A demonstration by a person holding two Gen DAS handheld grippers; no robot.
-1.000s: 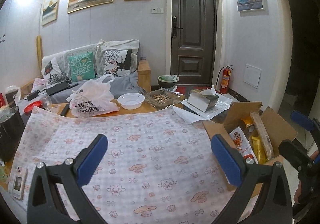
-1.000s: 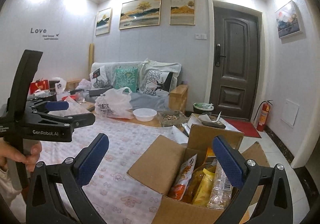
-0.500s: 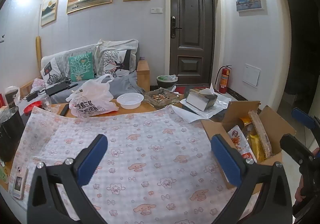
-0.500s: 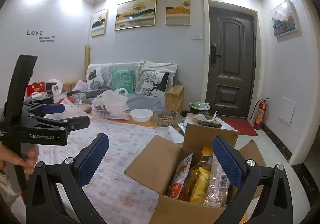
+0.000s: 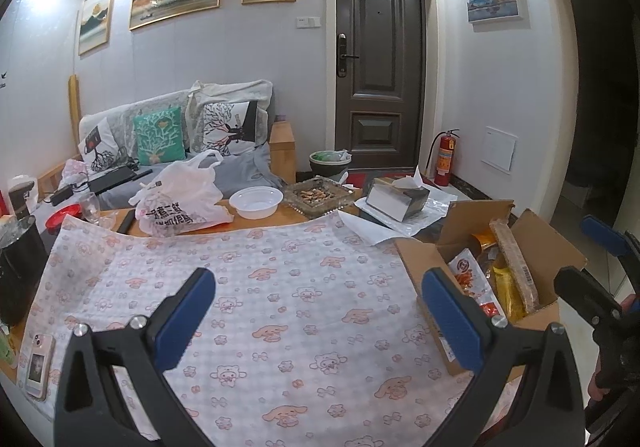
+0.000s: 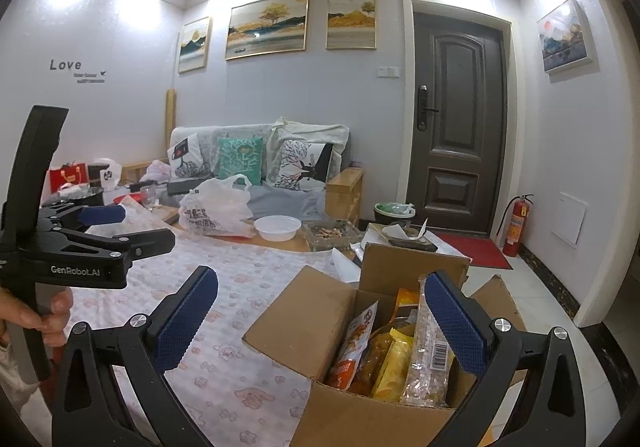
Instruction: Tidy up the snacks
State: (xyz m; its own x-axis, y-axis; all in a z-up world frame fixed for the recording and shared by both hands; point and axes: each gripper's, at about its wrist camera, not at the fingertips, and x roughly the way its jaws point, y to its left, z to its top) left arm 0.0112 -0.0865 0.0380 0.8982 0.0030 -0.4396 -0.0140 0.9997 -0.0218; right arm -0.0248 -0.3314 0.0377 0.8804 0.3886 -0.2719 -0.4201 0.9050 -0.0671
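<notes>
Snacks: several packets stand on end, packed together, in an open cardboard box (image 6: 320,331) at the near right corner of the worktop (image 5: 248,223). I can pick out an orange-red packet (image 6: 354,343), a yellow packet (image 6: 394,363) and a long clear packet with a barcode (image 6: 430,351).

Long axis: the packets run roughly upright, top edges showing above the box rim, the clear one tallest.

Right gripper (image 6: 320,321): fingers spread wide, holding nothing, hovering above the box's near edge. The packets lie just ahead of and below the fingers, between them and towards the right one.

Left gripper (image 5: 320,317): fingers also spread wide and empty, over the bare middle of the cartoon-print cloth (image 5: 280,287). From here the box (image 5: 516,247) sits off to the right.

Nearer hand: the right one, I'd judge; its fingers already bracket the packets, while the left is well apart.

Stage: snacks in the box and a bare cloth would fit either packets about to be laid out or packets already gathered in. I can't tell which.

Beyond: a white plastic bag (image 5: 180,199), a white bowl (image 5: 256,201) and a tissue box (image 5: 396,199) at the far edge.
</notes>
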